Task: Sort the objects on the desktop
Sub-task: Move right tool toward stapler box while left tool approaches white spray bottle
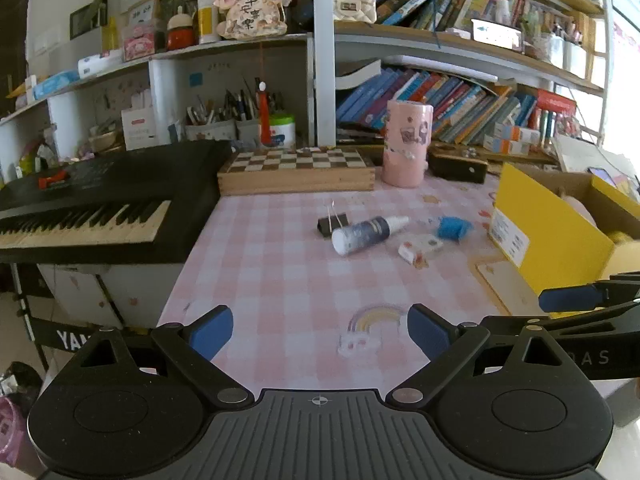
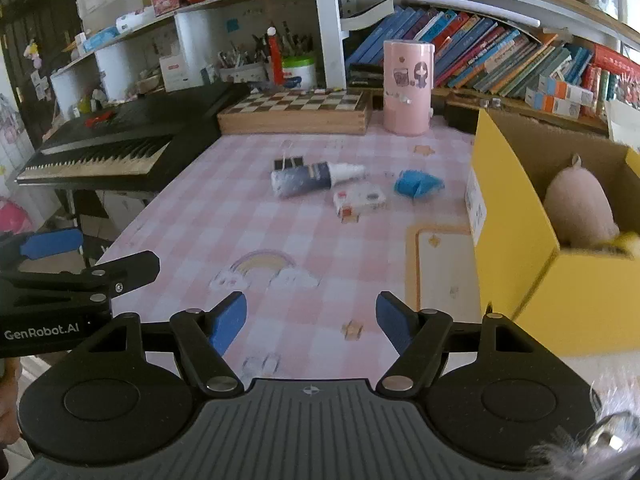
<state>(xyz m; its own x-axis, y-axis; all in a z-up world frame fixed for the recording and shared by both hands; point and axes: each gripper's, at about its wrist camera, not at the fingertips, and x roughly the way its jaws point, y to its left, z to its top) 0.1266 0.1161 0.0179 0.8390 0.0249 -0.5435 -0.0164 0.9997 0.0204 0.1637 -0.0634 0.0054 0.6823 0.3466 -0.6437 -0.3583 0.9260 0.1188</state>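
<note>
On the pink checked tablecloth (image 1: 280,280) lie a black binder clip (image 1: 332,225), a dark blue spray bottle (image 1: 366,235) on its side, a small white card box (image 1: 420,249) and a blue crumpled item (image 1: 454,228). In the right wrist view they show as clip (image 2: 287,164), bottle (image 2: 312,178), card box (image 2: 360,199) and blue item (image 2: 418,184). A yellow cardboard box (image 2: 516,216) at the right holds a pink plush toy (image 2: 580,208). My left gripper (image 1: 320,332) and right gripper (image 2: 310,320) are open and empty, well short of the items.
A black keyboard (image 1: 100,200) fills the left side. A wooden chessboard box (image 1: 296,172) and a pink cylinder (image 1: 406,144) stand at the back, below packed bookshelves. The table's left edge drops off beside the keyboard.
</note>
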